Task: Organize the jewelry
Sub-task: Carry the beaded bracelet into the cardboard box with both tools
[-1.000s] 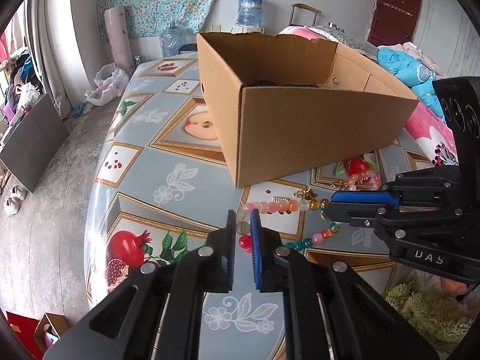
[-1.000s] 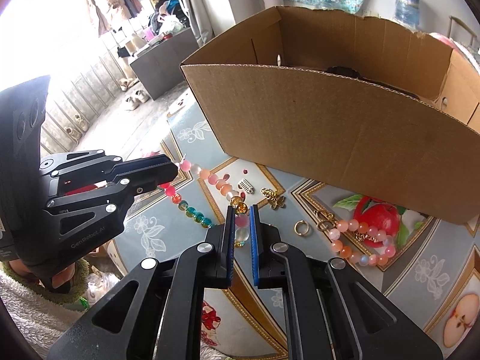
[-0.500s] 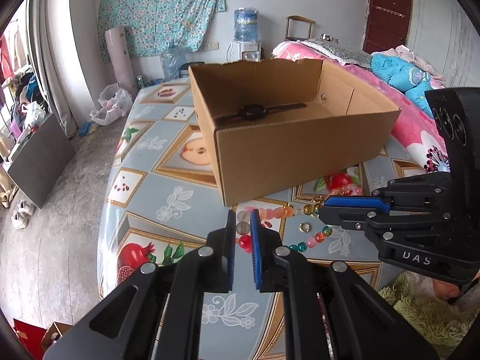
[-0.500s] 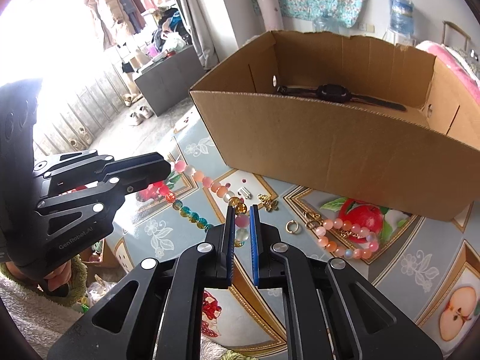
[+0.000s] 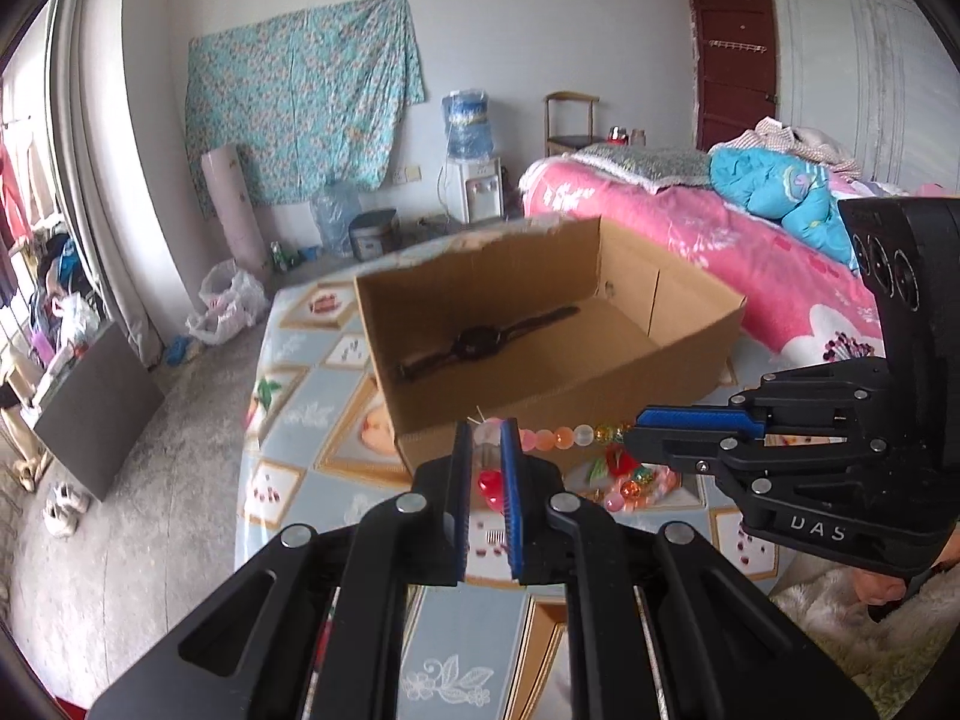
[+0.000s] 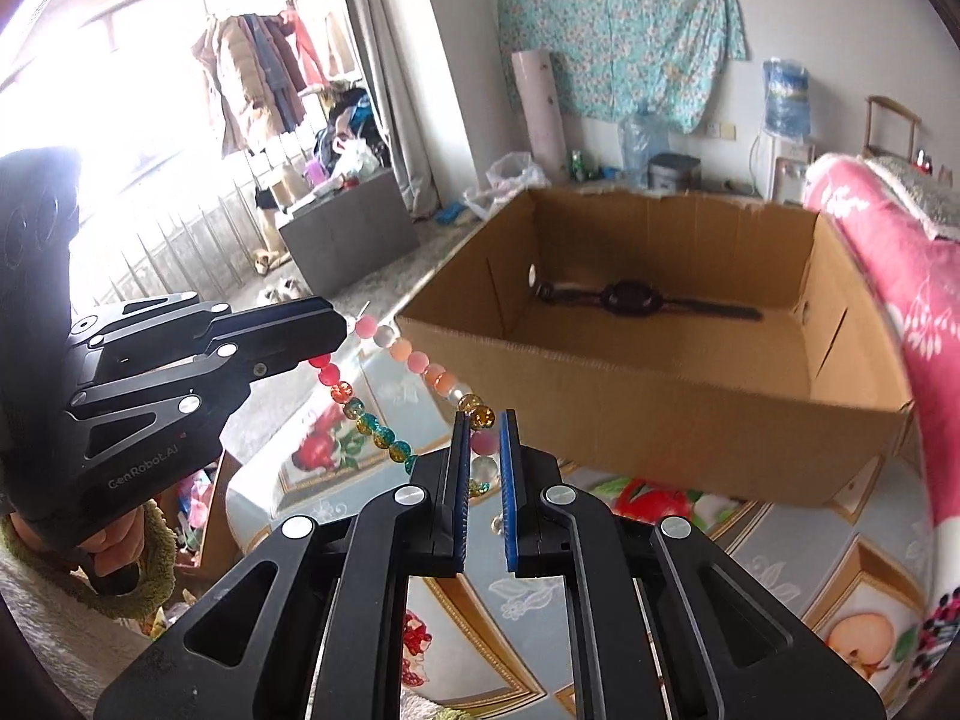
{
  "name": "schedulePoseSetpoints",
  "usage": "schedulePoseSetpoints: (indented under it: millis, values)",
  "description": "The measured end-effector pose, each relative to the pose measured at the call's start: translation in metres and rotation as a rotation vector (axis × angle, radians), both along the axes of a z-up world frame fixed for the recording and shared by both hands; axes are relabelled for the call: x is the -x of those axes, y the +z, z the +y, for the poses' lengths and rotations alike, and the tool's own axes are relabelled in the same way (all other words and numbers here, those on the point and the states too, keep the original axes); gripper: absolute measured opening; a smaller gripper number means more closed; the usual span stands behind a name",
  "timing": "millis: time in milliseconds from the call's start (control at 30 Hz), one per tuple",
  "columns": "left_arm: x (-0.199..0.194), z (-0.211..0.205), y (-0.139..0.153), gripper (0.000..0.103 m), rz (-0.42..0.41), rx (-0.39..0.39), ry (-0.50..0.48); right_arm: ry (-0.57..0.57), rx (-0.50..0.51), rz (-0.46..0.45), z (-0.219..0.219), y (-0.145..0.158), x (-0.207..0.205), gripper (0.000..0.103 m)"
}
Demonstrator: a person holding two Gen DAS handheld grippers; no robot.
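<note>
A string of coloured beads (image 5: 555, 437) hangs stretched in the air between both grippers, in front of the near wall of an open cardboard box (image 5: 558, 402). My left gripper (image 5: 485, 438) is shut on one end of the bead string. My right gripper (image 6: 483, 429) is shut on the other part of the bead string (image 6: 414, 360), and its lower strand sags beneath. The right gripper shows in the left wrist view (image 5: 636, 437); the left gripper shows in the right wrist view (image 6: 342, 330). A black wristwatch (image 6: 630, 295) lies flat inside the box (image 6: 660, 372).
The table (image 5: 312, 414) has a fruit-patterned cloth. More beads and small jewelry (image 5: 636, 480) lie on it near the box's front. A pink bed (image 5: 720, 240) stands to the right, floor and a dark cabinet (image 5: 96, 402) to the left.
Both grippers have lifted the bead string off the table to about the height of the box rim. The box interior and the watch show more fully now.
</note>
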State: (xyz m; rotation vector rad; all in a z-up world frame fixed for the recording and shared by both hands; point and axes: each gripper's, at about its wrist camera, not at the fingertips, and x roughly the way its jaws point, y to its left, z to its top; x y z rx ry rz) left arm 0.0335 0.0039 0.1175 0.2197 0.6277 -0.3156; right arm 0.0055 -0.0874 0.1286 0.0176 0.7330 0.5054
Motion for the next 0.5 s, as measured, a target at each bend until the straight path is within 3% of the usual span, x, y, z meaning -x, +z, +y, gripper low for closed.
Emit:
schedulePoseSetpoints:
  millis: [333,500]
  values:
    - [-0.022,-0.025,0.047,0.009,-0.145,-0.013,-0.071,-0.006,-0.011,-0.15,-0.018,0.042,-0.023,0.007]
    - [-0.049,-0.036,0.054,0.009,-0.172,-0.031,-0.091,0.019,0.001,-0.149,-0.023,0.048,-0.053,0.007]
